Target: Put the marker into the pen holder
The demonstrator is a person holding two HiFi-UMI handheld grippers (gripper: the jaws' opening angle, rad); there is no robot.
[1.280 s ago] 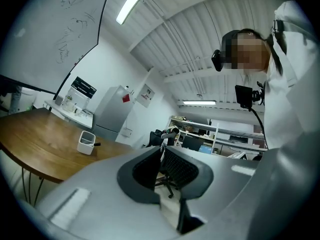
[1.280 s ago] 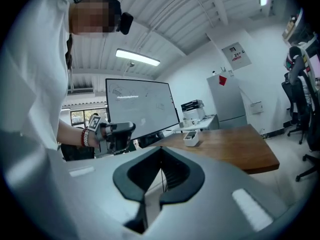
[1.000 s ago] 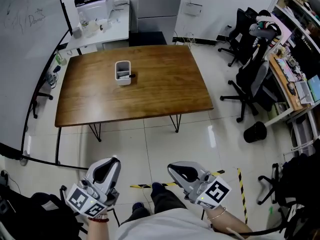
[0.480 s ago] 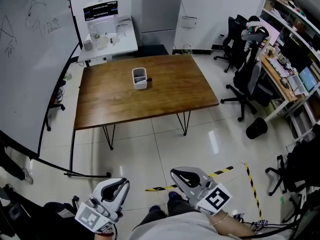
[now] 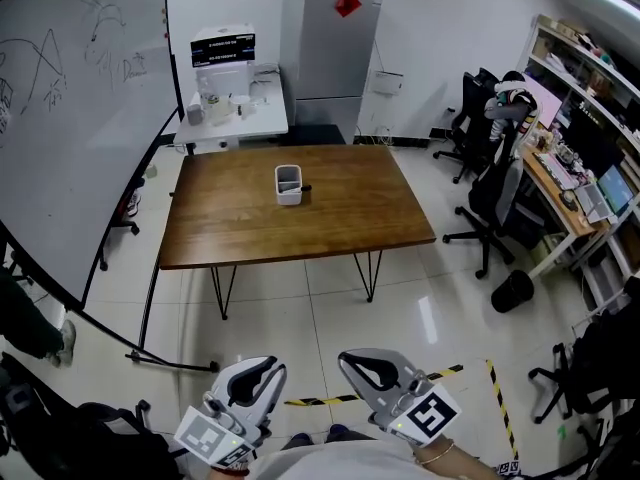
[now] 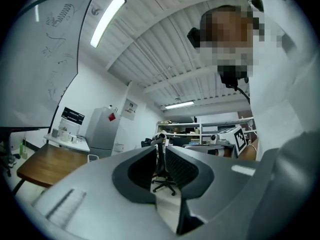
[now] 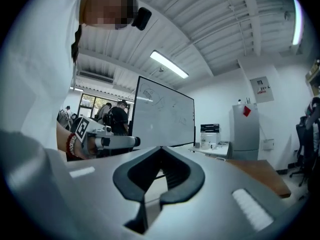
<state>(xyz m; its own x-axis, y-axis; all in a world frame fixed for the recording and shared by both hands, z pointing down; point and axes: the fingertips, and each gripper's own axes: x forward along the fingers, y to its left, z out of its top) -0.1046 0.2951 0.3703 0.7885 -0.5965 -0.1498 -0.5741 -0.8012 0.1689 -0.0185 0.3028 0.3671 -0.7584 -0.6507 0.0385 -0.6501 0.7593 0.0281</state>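
A white pen holder (image 5: 289,184) stands near the middle of the brown wooden table (image 5: 350,213). A dark marker (image 5: 304,188) lies on the tabletop just right of it. Both grippers hang close to my body, over the tiled floor and well short of the table. My left gripper (image 5: 268,366) is shut and holds nothing. My right gripper (image 5: 352,360) is also shut and holds nothing. In the left gripper view the shut jaws (image 6: 161,149) point up into the room, with the table (image 6: 45,161) low at the left. In the right gripper view the shut jaws (image 7: 161,148) face a whiteboard.
A large whiteboard (image 5: 70,118) runs along the left. A white side table (image 5: 235,113) and a grey cabinet (image 5: 335,48) stand behind the table. Office chairs (image 5: 495,193), a black bin (image 5: 512,290) and desks (image 5: 580,198) fill the right. Yellow-black tape (image 5: 440,373) marks the floor.
The head view has lifted and shifted, so the table now sits higher and more central, with more of the room showing. Both grippers stay low at my body, still shut.
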